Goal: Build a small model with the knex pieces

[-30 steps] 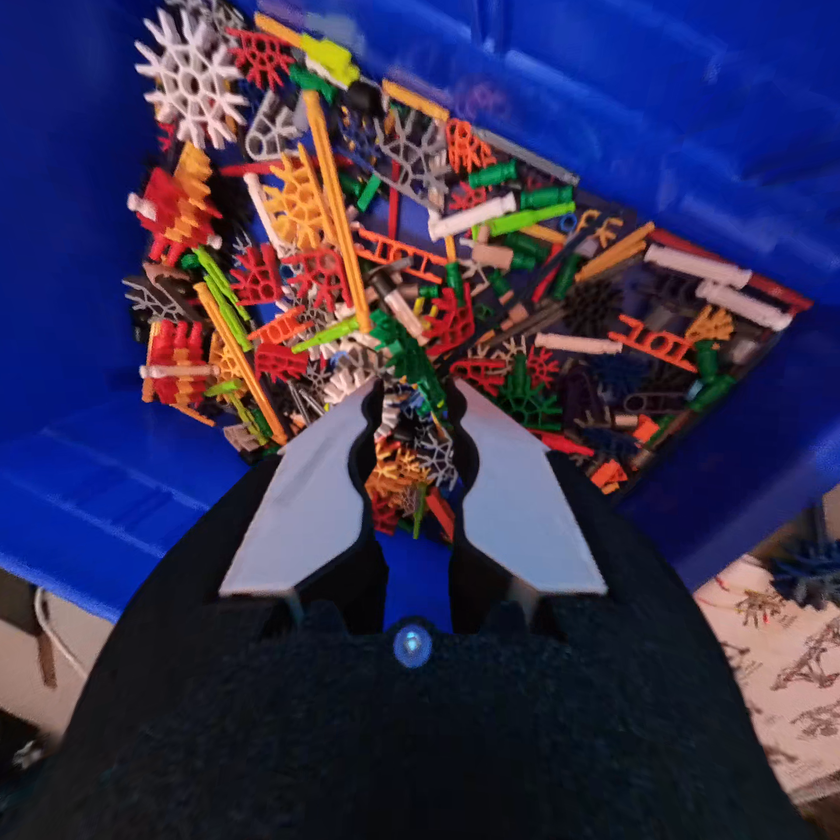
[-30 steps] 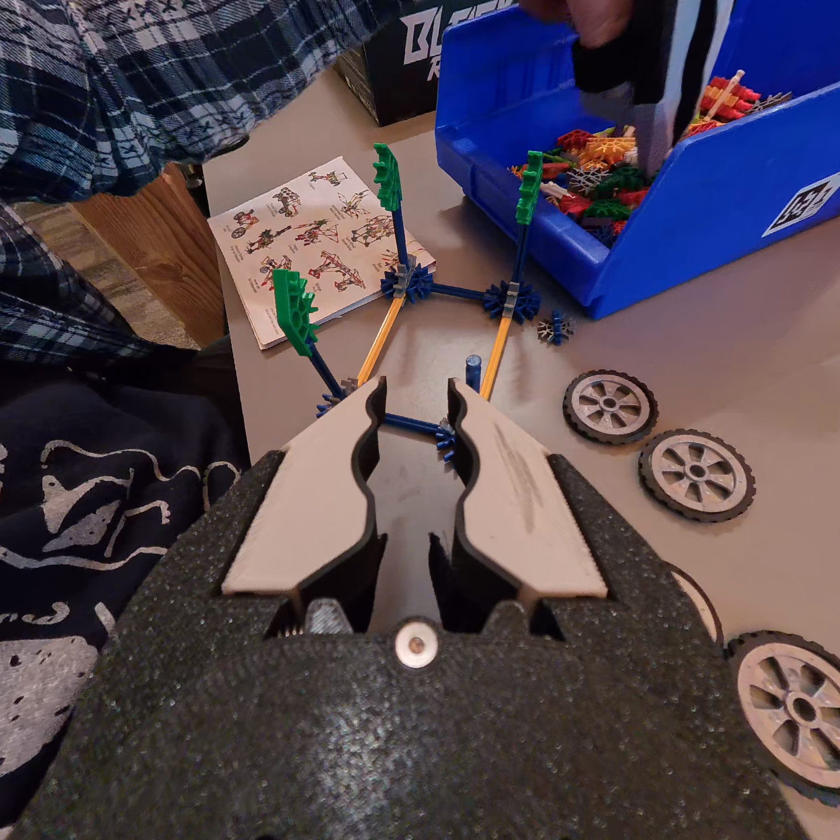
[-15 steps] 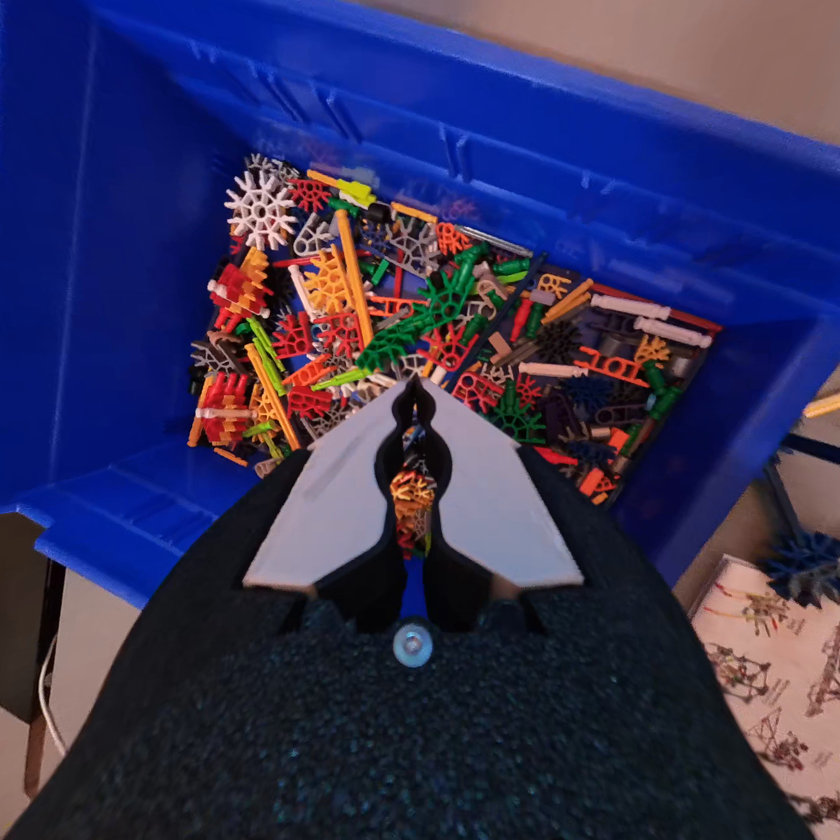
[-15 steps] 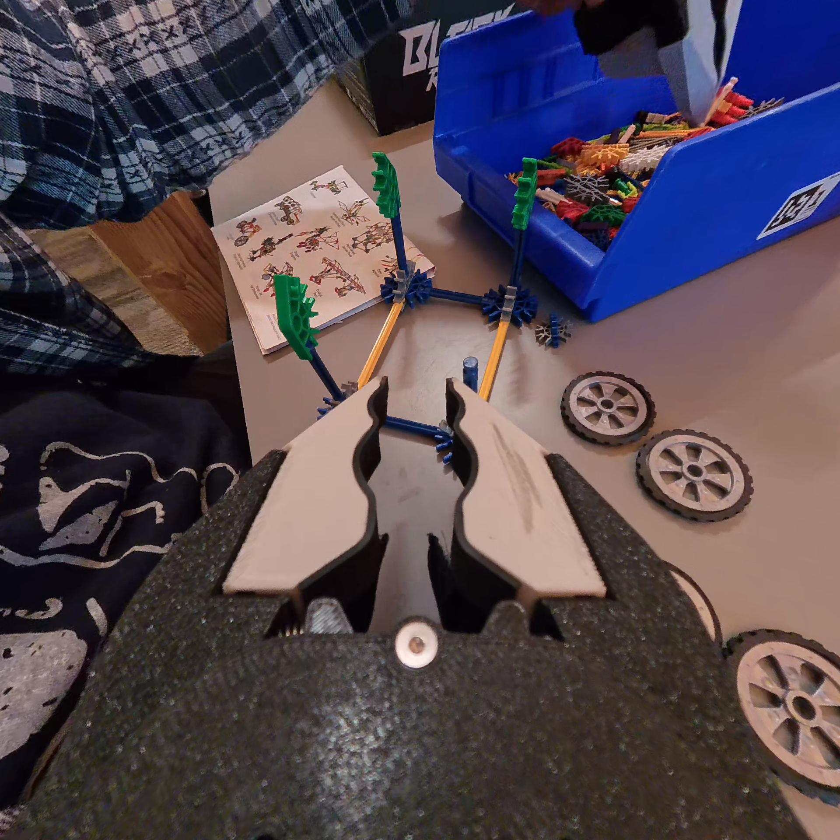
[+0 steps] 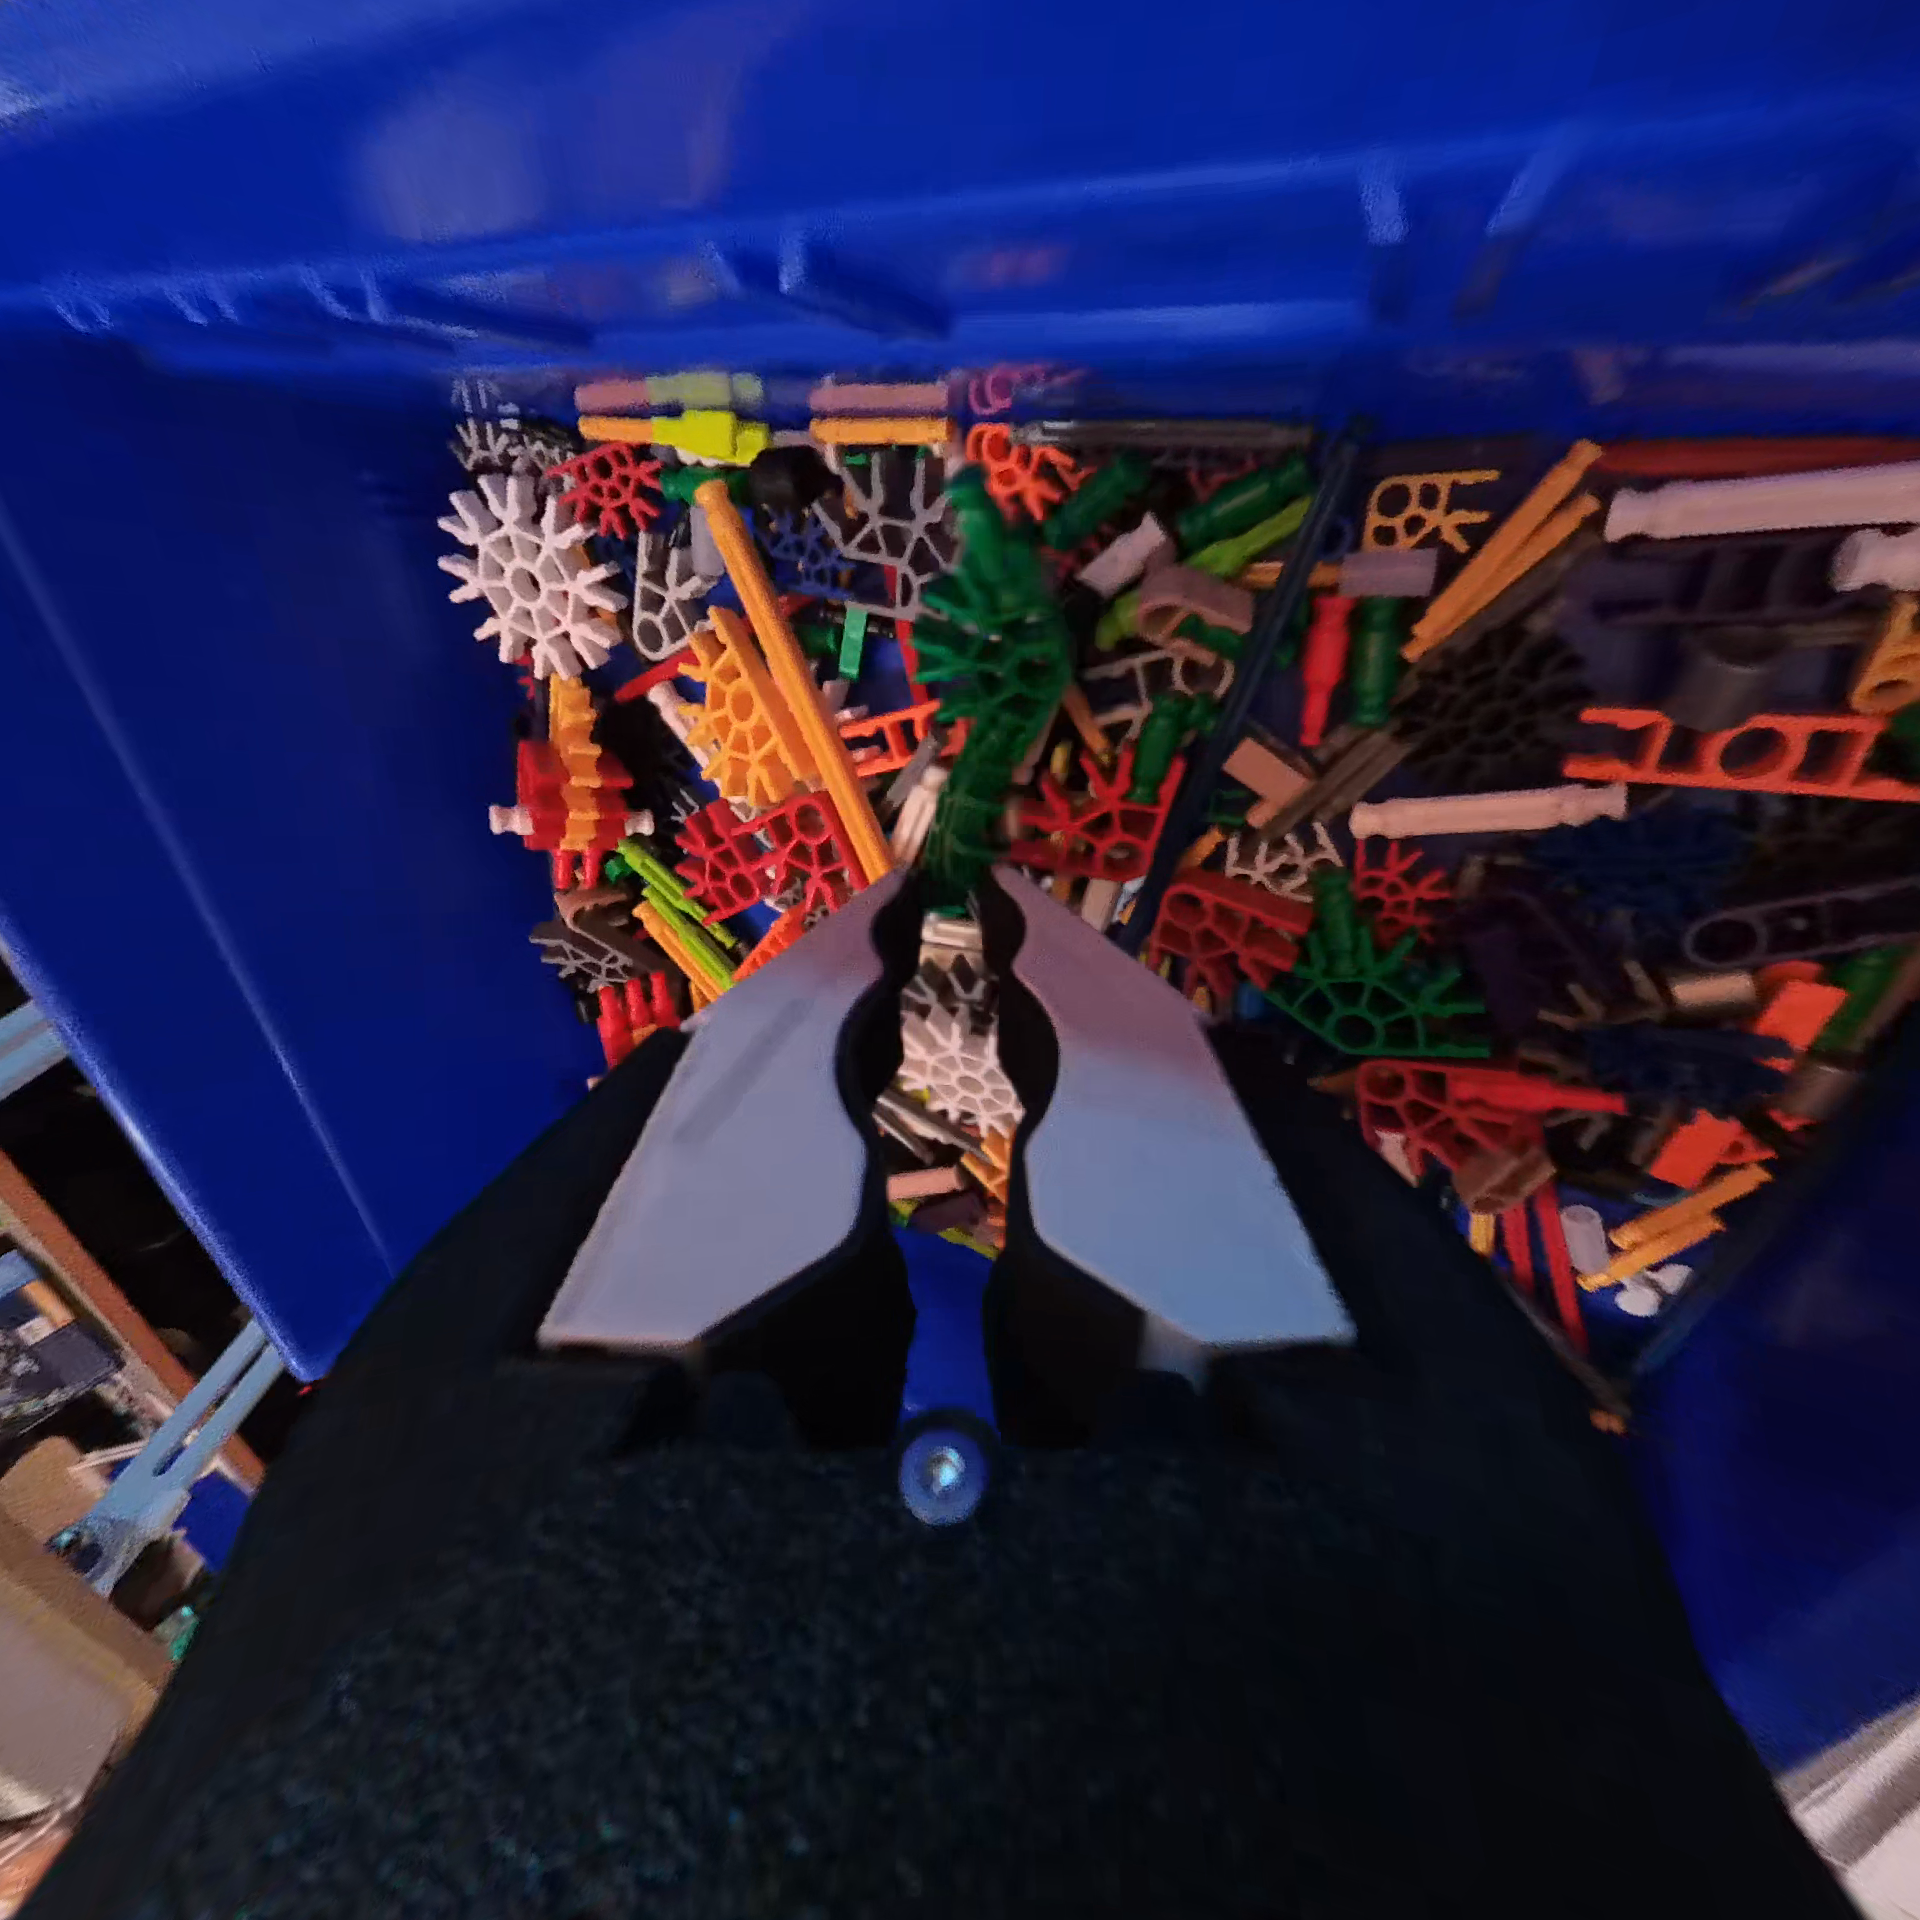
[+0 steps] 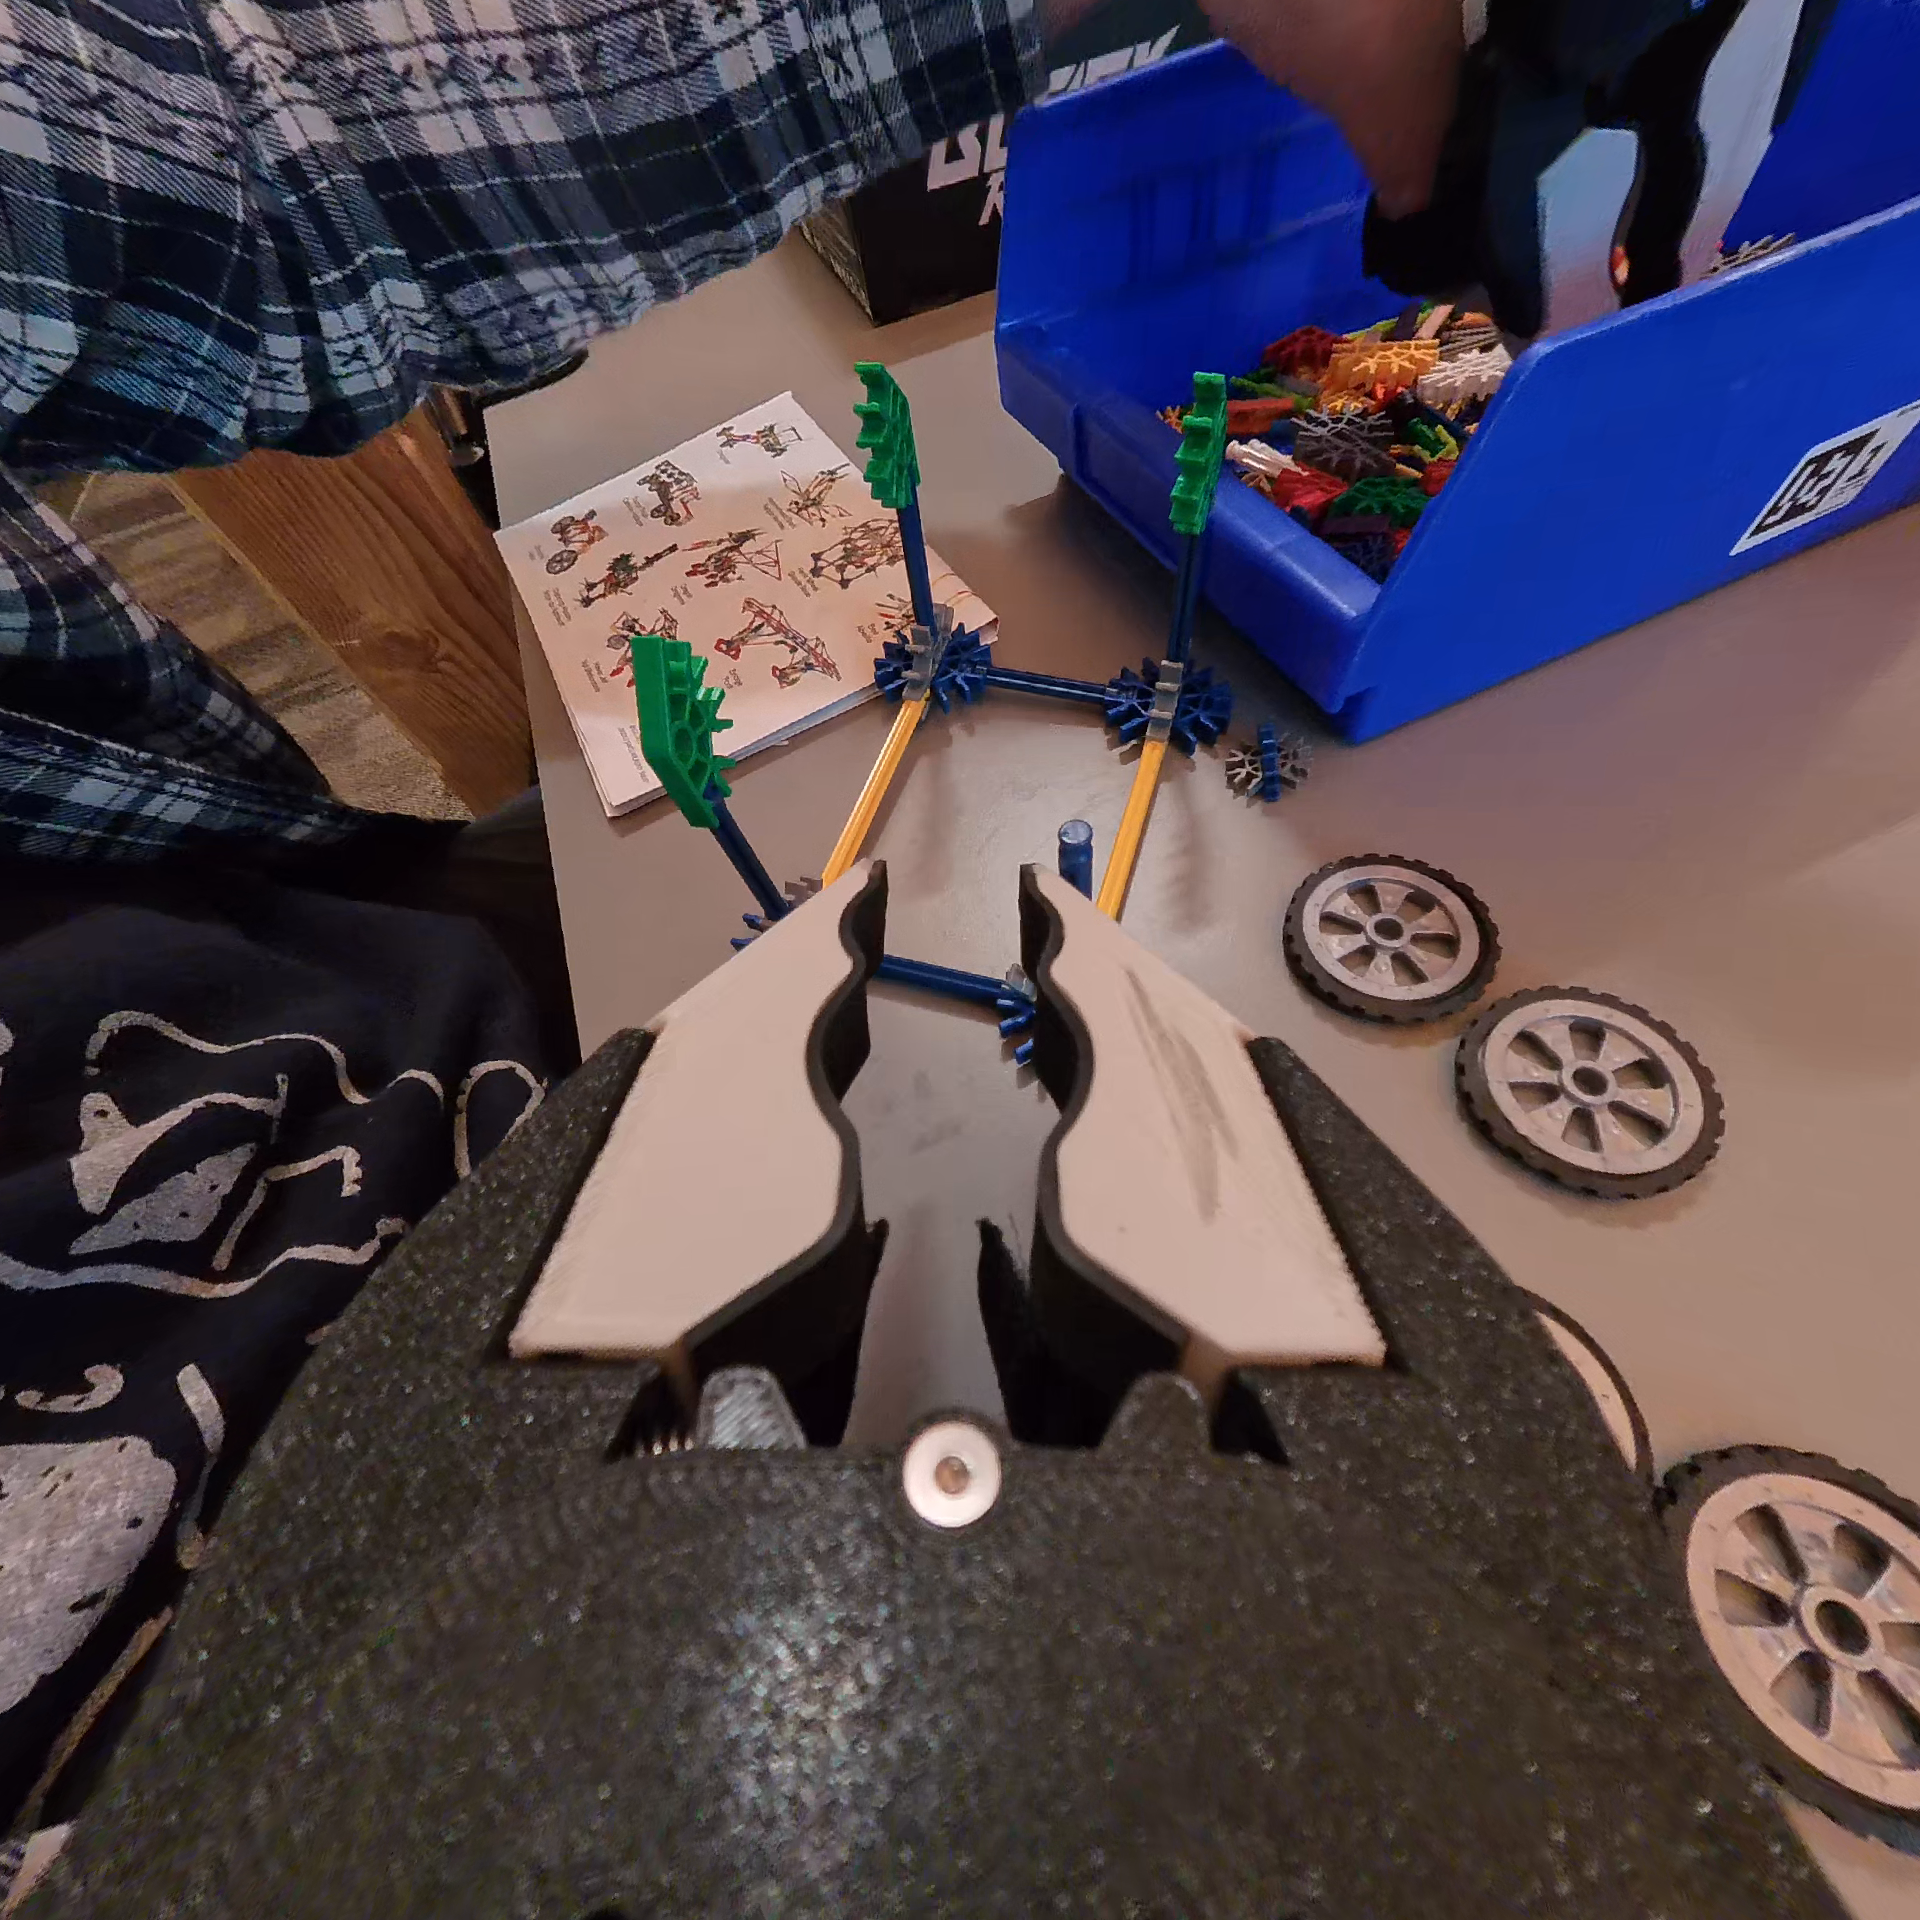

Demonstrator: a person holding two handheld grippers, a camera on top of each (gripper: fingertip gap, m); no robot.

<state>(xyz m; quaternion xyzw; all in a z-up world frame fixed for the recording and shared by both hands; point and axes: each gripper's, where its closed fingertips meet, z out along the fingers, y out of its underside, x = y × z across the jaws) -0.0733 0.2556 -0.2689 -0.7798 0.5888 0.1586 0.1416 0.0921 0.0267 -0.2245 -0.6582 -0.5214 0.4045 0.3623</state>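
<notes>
Left wrist view: left gripper [image 5: 951,883] nipping green connector [image 5: 992,675], now deeper in blue bin [image 5: 260,779]; right gripper [image 6: 954,883] unchanged, parted.

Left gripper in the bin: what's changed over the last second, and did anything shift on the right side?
The left gripper went from open over the pile to shut on a green connector piece, which now sticks up from its tips above the other parts in the blue bin. The right gripper stayed open, hovering over the blue-and-yellow rod frame; frame, wheels and instruction booklet have not moved.
</notes>
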